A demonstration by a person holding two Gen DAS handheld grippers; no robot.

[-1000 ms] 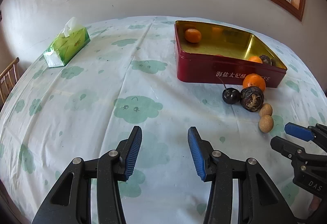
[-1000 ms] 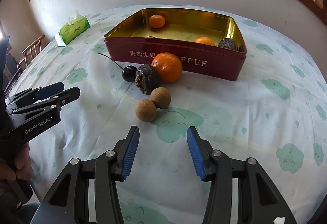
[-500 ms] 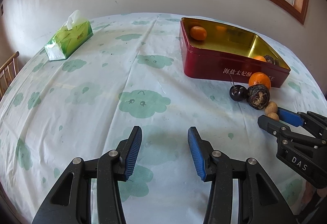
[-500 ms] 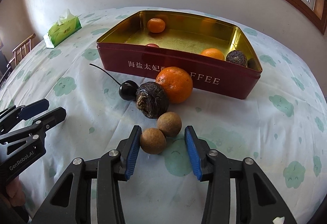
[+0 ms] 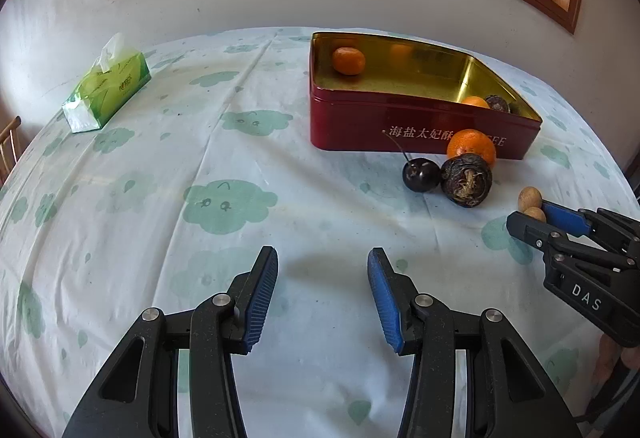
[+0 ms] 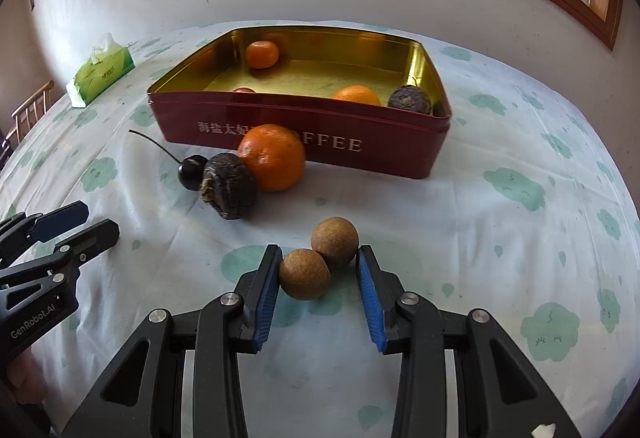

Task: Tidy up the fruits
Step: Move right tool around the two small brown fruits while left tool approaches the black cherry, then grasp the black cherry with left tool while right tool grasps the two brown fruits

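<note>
right tongs [image 6: 318, 274] wide, flanking two round brown longans [image 6: 305, 274] | left tongs [image 5: 323, 292] wide

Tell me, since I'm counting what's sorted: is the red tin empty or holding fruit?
Holding fruit. The open red tin contains two oranges, a dark wrinkled fruit and a small red one mostly hidden by its wall.

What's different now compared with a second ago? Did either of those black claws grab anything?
The right gripper has moved forward, and its open jaws now straddle the two small round brown fruits, the left jaw touching the nearer one. Nothing is gripped yet. The left gripper stays open over bare cloth. The red tin, large orange and dark cherry have not moved.
</note>
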